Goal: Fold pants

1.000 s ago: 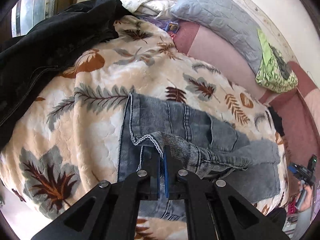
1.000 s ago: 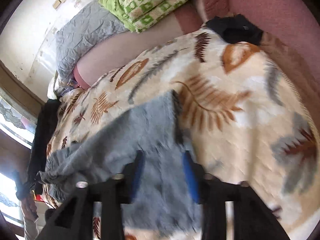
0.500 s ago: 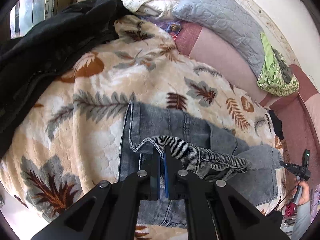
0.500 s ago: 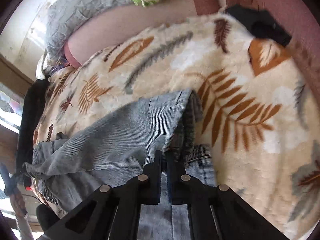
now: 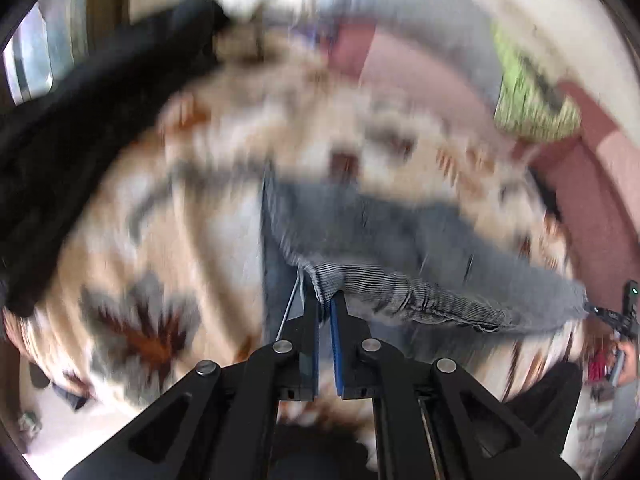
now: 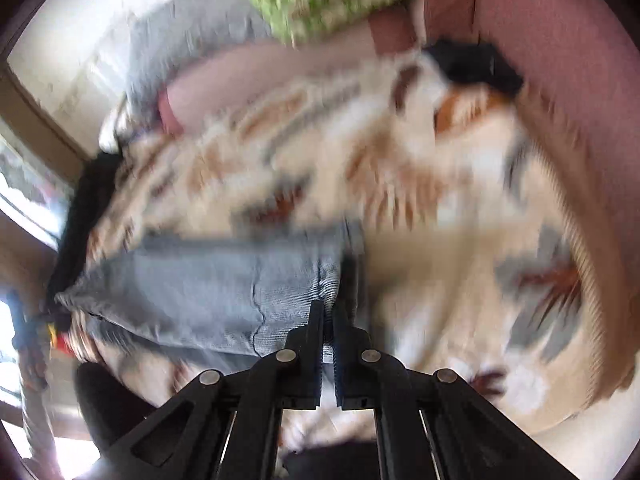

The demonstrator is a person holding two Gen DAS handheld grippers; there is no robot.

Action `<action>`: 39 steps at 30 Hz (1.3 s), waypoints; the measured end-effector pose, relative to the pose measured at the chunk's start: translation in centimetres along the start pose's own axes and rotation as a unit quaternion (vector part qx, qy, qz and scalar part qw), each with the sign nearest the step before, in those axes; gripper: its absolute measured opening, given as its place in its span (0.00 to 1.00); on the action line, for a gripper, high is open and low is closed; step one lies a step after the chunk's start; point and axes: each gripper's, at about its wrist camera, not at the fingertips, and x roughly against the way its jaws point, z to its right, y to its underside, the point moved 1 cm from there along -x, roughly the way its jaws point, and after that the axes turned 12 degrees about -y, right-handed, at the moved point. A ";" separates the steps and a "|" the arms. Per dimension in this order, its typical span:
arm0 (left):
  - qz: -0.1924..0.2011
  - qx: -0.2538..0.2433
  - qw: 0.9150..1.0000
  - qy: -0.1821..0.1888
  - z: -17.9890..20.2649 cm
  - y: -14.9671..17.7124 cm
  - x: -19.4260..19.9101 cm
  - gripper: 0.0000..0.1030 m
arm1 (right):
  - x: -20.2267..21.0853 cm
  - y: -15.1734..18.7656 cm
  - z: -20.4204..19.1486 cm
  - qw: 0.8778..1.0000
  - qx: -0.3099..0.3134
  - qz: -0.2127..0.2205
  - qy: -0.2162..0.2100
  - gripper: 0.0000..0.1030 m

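Leaf-patterned bedding (image 5: pixel 168 240) covers the bed, with a dark garment (image 5: pixel 80 128) heaped at ten o'clock in the left view. On it lie the grey pants (image 5: pixel 360 224), their long axis running from nine to three o'clock between the two tongs. The left tongs (image 5: pixel 325 304) are clamped on one end of the lifted edge; the right tongs (image 6: pixel 328 312) pinch the other end. Each holds its own corner, so both must travel together toward twelve o'clock, I judge. Both views are blurred.
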 end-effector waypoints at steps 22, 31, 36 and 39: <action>0.012 -0.079 0.992 -0.099 10.2 -0.8 -8.2 0.59 | -6.2 -8.6 -1.7 0.996 0.021 0.019 0.090 0.09; 0.023 -0.057 0.993 -0.099 9.3 -0.7 -7.5 0.65 | -9.6 -8.7 0.3 0.990 0.029 0.016 0.138 0.17; 0.032 -0.060 0.992 -0.108 9.5 -0.8 -7.1 0.65 | -4.4 -6.9 -1.9 0.986 0.020 0.110 0.126 0.21; 0.056 -0.049 0.991 -0.109 9.7 -0.8 -5.6 0.65 | -2.2 -4.6 -5.1 0.991 0.041 0.109 0.067 0.44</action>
